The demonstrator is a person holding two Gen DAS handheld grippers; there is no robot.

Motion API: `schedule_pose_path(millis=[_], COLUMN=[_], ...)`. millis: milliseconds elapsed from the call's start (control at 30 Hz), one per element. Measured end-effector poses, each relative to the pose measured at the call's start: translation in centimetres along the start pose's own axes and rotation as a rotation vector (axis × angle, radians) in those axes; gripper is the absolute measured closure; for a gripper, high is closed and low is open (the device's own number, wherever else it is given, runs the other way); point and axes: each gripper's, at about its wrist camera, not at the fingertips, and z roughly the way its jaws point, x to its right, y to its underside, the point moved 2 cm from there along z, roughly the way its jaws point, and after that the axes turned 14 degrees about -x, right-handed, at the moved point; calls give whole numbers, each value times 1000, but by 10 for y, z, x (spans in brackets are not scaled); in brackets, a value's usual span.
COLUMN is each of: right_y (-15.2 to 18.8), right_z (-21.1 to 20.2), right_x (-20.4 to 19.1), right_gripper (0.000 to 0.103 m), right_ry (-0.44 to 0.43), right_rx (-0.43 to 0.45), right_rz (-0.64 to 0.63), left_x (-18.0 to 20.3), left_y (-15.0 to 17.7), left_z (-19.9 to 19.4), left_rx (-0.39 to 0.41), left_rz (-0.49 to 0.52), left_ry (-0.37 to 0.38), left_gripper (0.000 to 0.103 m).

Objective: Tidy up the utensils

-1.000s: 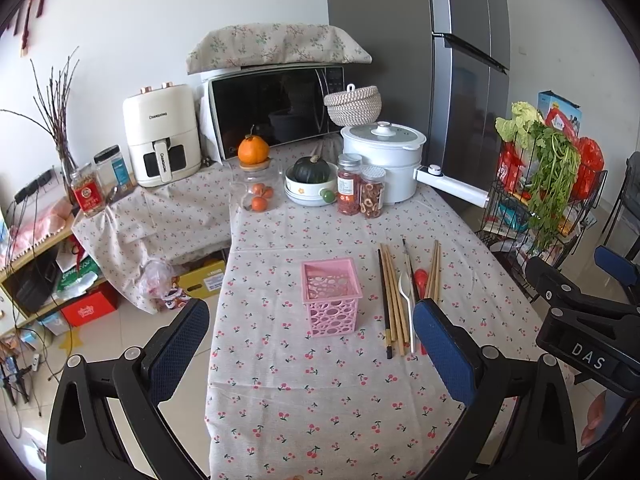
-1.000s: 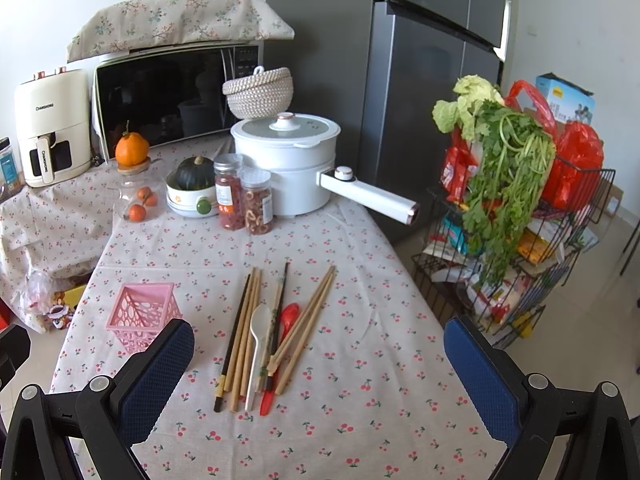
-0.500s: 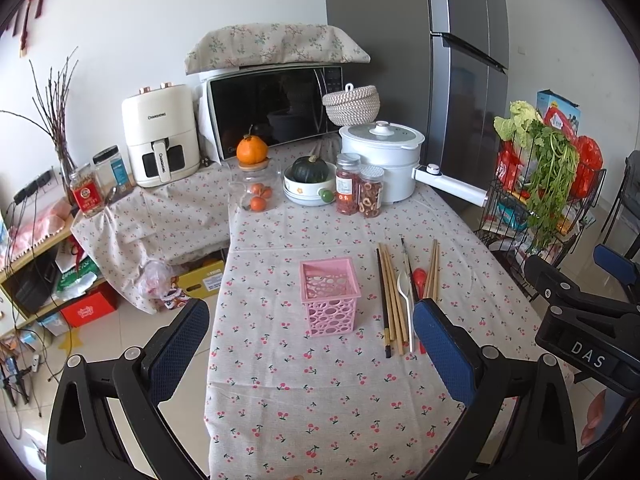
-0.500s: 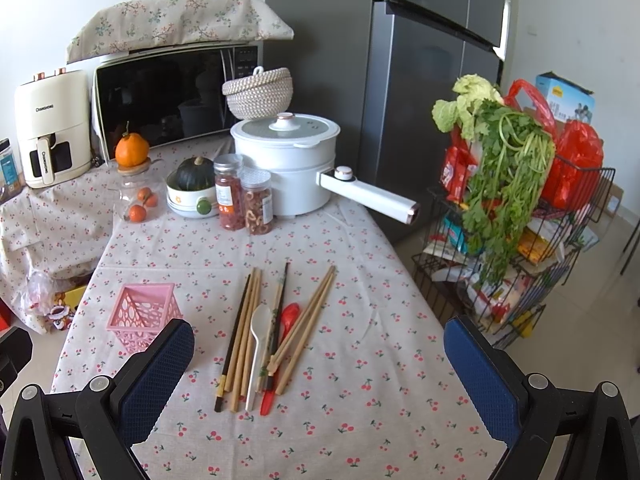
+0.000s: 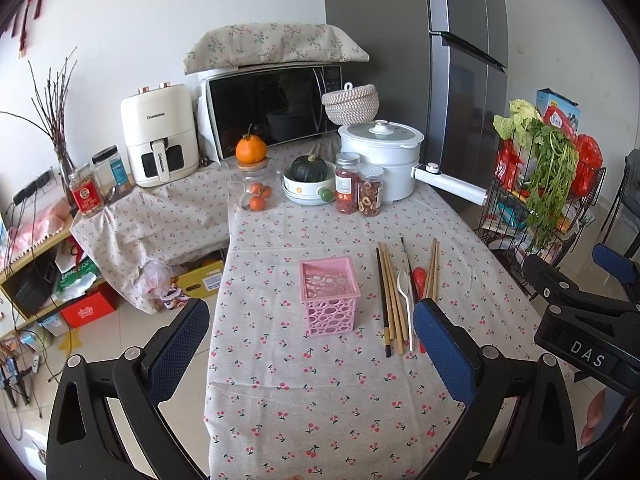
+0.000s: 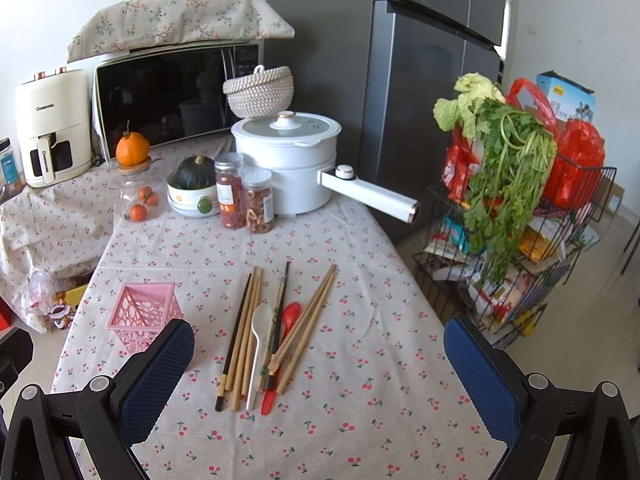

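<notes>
Cherry-print cloth covers the table (image 5: pixel 320 400) in a home kitchen corner. Above its near edge the left gripper (image 5: pixel 312 348) hangs with blue-padded fingers (image 5: pixel 180 340) spread wide and nothing between them; the right gripper (image 6: pixel 320 376) likewise stands wide apart and holds nothing. Just ahead of the left gripper stands an upright pink basket (image 5: pixel 330 294), its perforated walls showing no contents. Beside it, on its right, lie the utensils in a loose row: wooden chopsticks (image 6: pixel 250 332), a dark chopstick (image 6: pixel 234 340), a white spoon (image 6: pixel 258 348) and a red spoon (image 6: pixel 282 344), handles toward the cameras, some overlapping. Farther back stand two spice jars (image 6: pixel 244 196), a white electric pot (image 6: pixel 292 168), a bowl holding a green squash (image 6: pixel 192 192), a microwave (image 6: pixel 176 92) and an air fryer (image 6: pixel 52 128). A wire rack of greens (image 6: pixel 508 184) stands beside the table, at its right.
</notes>
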Motion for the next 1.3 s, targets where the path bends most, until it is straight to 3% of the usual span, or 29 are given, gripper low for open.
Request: schedule_pose_path(millis=[300,500,700,900,1133,1300], right_y=[1,-6,-12,-15,-15,-10], right_z=[6,31,73,120,166,198], right_x=[-1,12,28,46,74,89], right_gripper=[0,0,1,1,1,4], right_ry=[-6,-62,-108,-93,-177,-225], right_rx=[-7,-66,-158,-227,-299,-371], right_rz=[1,32,60,86,166,229], left_x=[3,-2,7,31,89,123], left_y=[-1,-18,-37,-48,-72,-81], left_z=[9,42,77,110,141,196], left_rx=[-5,-20,-55,-125,-225,-385], left_rz=[9,5,39,65,166,189], left_ry=[-4,-21,26,163,361,387], left_gripper=[0,0,0,2,33,58])
